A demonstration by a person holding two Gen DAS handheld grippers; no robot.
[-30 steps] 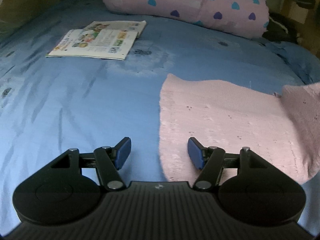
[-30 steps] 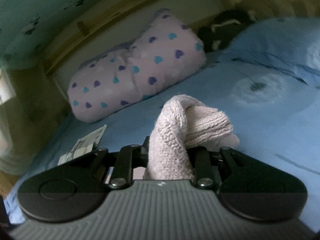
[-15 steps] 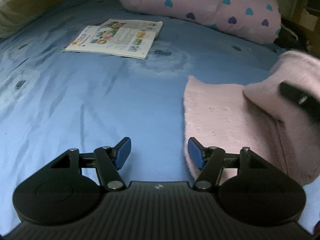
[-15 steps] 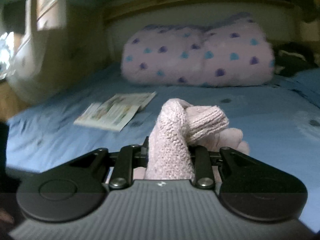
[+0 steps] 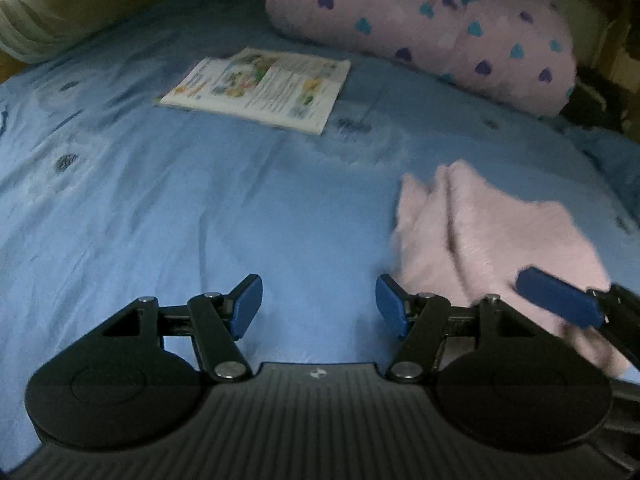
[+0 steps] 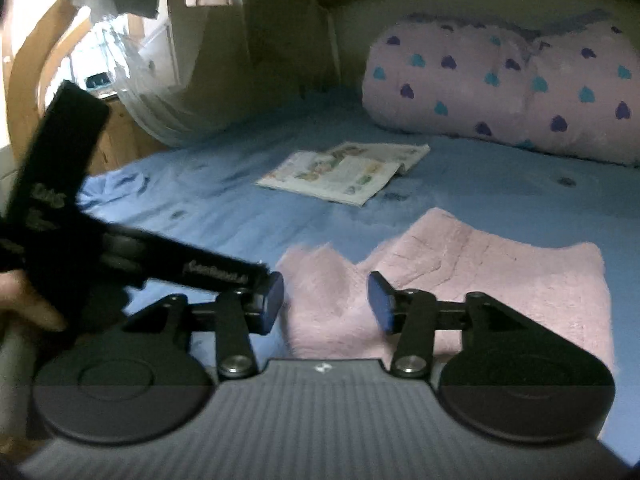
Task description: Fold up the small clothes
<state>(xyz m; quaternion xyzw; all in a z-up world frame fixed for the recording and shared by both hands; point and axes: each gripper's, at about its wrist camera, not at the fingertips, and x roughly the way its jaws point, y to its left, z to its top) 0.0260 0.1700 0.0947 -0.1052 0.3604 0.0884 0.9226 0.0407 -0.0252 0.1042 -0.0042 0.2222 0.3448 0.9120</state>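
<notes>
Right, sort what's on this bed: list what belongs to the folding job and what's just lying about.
Part of the job:
- pink knitted garment, lying on the blue bedsheet
- right gripper, jaws just opened, with the garment below them
- left gripper, open over bare sheet

Just lying about:
- open magazine
- heart-print pillow
</notes>
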